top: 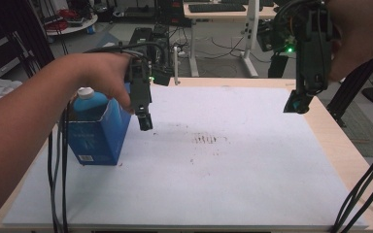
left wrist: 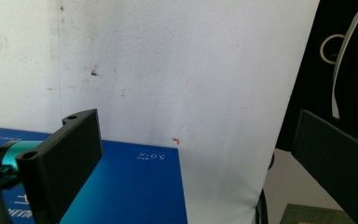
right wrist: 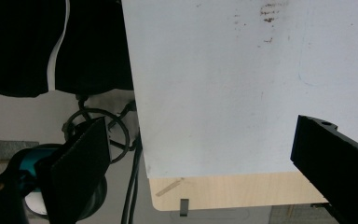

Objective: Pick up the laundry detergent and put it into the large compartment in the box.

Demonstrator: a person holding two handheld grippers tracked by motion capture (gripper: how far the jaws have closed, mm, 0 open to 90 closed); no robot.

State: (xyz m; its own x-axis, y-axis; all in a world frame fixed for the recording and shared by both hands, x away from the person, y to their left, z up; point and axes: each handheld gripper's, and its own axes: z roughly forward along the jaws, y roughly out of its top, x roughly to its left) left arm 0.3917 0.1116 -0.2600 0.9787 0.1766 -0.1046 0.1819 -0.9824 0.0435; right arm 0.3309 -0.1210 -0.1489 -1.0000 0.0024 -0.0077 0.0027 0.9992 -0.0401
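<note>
Behind your table sits a cluttered lab with desks and cables, and the tabletop [top: 320,145] itself is covered by a white sheet [top: 213,184] smudged with dark marks near its middle. Your blue carton [top: 97,133] stands upright at the left side of the sheet, its long axis vertical and its white screw cap [top: 86,92] pointing up; its broad printed face turns toward you in the high view. Your left gripper [top: 145,124] hangs just beside the carton's right upper edge, pointing down at the sheet, whether it touches the carton cannot be told. In the left gripper view its jaws stand wide apart with nothing between them, one jaw over the carton's blue face [left wrist: 135,186] and the other off past the sheet's edge. Your right gripper [top: 296,104] is held high above the far right part of the table, well apart from the carton, tilted down. In the right gripper view its jaws are also spread wide and hold nothing, looking down on the sheet's corner and the wooden table edge [right wrist: 223,189].
</note>
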